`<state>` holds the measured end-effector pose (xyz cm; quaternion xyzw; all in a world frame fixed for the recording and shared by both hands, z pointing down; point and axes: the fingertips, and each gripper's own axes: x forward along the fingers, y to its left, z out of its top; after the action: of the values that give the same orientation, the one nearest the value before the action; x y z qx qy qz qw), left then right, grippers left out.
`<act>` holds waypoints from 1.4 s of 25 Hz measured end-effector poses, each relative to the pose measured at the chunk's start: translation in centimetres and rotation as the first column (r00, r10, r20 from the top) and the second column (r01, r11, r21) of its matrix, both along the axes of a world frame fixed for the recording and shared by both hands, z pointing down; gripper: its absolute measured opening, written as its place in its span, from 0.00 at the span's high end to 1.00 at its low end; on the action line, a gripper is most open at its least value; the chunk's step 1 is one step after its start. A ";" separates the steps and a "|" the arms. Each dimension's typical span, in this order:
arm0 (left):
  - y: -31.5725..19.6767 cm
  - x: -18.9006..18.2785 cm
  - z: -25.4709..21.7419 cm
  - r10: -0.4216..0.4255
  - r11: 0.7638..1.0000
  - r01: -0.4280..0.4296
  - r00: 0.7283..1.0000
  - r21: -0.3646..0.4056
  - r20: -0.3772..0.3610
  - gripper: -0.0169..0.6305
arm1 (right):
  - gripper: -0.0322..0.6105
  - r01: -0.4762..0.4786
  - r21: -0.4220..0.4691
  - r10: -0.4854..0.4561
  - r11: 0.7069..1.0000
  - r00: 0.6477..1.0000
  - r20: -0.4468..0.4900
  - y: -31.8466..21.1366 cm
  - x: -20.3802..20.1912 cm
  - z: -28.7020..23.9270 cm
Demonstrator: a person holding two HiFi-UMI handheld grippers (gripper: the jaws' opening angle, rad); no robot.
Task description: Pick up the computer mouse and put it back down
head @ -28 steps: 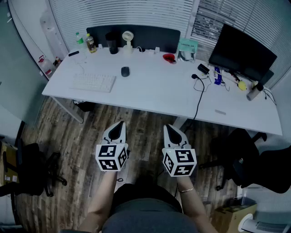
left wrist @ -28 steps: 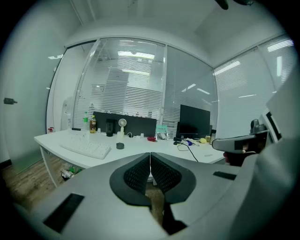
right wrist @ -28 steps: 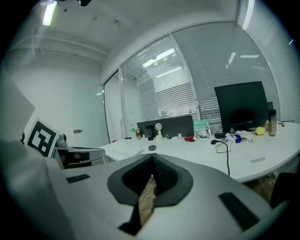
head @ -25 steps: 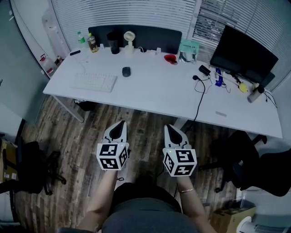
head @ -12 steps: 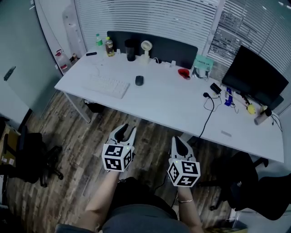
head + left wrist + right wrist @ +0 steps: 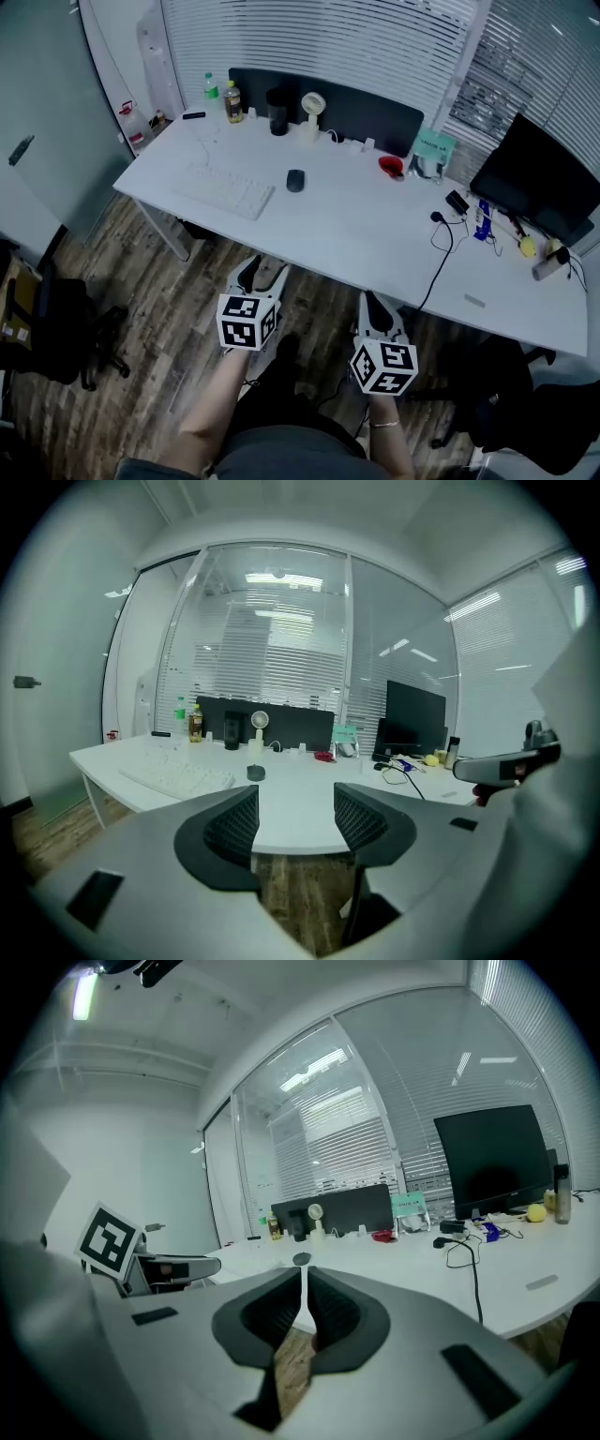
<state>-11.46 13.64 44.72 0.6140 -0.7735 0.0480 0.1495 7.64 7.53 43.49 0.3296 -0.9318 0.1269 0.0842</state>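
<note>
The left gripper point(image 6: 295, 803) has its jaws spread and they are opening at this moment; between the two dark ribbed pads there is nothing, only the edge of the white desk point(image 6: 356, 234) and the wooden floor point(image 6: 178, 309) below it. The right gripper point(image 6: 304, 1283) has its jaws pressed together, with only a thin slit between them and nothing inside. In the head view both grippers are held side by side in front of the person's body, above the floor and just before the near edge of the desk, and both point toward it. The computer mouse point(image 6: 295, 180) lies flat on the desk, well apart from both grippers (it is a small dark oval), just to the right of the white keyboard point(image 6: 230, 190). Behind the mouse, along the dark screen at the back edge, stand a black cup point(image 6: 277, 98), a small white fan point(image 6: 312, 108) and two bottles point(image 6: 232, 100). At the far right end of the desk stands a black monitor point(image 6: 539, 192), with cables lying on the desk before it.
</note>
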 end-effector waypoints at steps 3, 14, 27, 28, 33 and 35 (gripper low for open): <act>-2.5 -1.9 0.6 -0.001 1.000 0.001 1.000 -0.007 -0.003 0.59 | 0.91 -0.006 -0.003 0.006 1.000 1.000 -0.007 -2.1 -1.4 0.1; -12.0 -9.9 2.0 0.019 0.998 -0.019 1.000 -0.061 0.001 0.57 | 0.91 -0.042 -0.026 0.041 0.999 0.999 -0.024 -10.7 -8.8 -0.1; -18.9 -14.5 4.4 0.047 0.993 -0.051 0.998 -0.110 -0.034 0.54 | 0.91 -0.097 -0.045 0.094 0.994 0.994 -0.064 -16.0 -12.9 0.1; -19.2 -14.6 4.5 0.048 0.992 -0.052 0.998 -0.114 -0.035 0.54 | 0.91 -0.097 -0.047 0.094 0.994 0.993 -0.065 -16.2 -13.0 0.1; -20.8 -14.8 5.1 0.048 0.991 -0.051 0.998 -0.124 -0.032 0.53 | 0.92 -0.087 -0.045 0.084 0.995 0.995 -0.060 -17.6 -13.6 0.1; -21.4 -15.1 5.3 0.038 0.990 -0.042 0.999 -0.131 -0.030 0.53 | 0.92 -0.075 -0.042 0.073 0.996 0.996 -0.056 -18.4 -14.0 0.0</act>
<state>-26.58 -7.74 50.05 0.6187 -0.7541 0.0936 0.1994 -6.35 -10.91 43.45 0.3652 -0.9133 0.1412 0.1119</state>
